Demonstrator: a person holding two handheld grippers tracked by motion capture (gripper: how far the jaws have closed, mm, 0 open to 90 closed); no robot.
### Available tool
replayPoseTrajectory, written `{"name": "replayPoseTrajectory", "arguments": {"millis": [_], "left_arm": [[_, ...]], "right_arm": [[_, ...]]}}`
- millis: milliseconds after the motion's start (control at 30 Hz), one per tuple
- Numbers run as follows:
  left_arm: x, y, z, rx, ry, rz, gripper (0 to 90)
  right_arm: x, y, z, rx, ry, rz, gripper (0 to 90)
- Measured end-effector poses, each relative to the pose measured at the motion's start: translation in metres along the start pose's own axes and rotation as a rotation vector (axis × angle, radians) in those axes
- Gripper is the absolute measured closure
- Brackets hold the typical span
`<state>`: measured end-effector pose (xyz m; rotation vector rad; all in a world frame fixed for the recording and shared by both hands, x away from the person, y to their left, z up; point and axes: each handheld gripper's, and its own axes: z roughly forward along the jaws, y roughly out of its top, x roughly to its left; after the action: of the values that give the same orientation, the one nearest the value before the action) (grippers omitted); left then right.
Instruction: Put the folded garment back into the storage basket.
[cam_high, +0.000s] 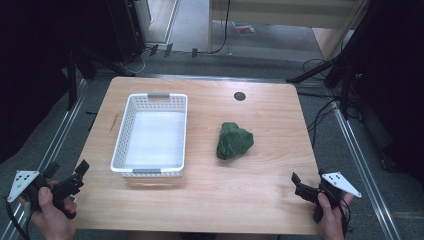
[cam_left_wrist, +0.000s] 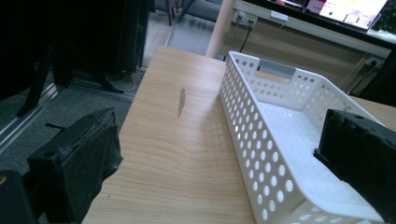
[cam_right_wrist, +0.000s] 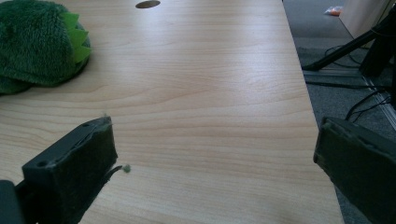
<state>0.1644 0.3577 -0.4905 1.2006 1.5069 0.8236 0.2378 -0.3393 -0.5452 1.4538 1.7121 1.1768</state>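
A green plush toy (cam_high: 234, 141) lies on the wooden table (cam_high: 260, 180), right of centre; in the right gripper view the plush toy (cam_right_wrist: 37, 44) shows lighter green spikes at the top left. A white perforated basket (cam_high: 151, 135) stands empty on the left half, and the basket (cam_left_wrist: 280, 135) runs along the right of the left gripper view. My left gripper (cam_high: 80, 175) is held at the table's front left corner, open, with nothing between its jaws. My right gripper (cam_high: 297, 183) is held at the front right edge, open and empty.
A round dark cable hole (cam_high: 240, 96) sits near the table's far edge. Around the table are grey floor, metal rails (cam_high: 350, 150), black stands and cables. A dark scuff mark (cam_left_wrist: 181, 101) is on the wood left of the basket.
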Motion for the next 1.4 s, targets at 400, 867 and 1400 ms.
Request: {"name": "replayPoseTrajectory", "arguments": {"millis": [400,867,1400], "left_arm": [[-0.035,0.015,0.001,0.013,-0.074,0.046,0.0],[-0.083,0.011,0.019,0.081,-0.156,0.125,0.0],[-0.149,0.011,0.056,0.157,-0.246,0.179,0.0]], "right_arm": [[0.001,0.0,0.001,0.004,-0.003,-0.006,0.0],[0.001,0.0,0.001,0.005,-0.013,-0.007,0.0],[0.0,0.0,0.001,-0.001,-0.006,0.003,0.0]]}}
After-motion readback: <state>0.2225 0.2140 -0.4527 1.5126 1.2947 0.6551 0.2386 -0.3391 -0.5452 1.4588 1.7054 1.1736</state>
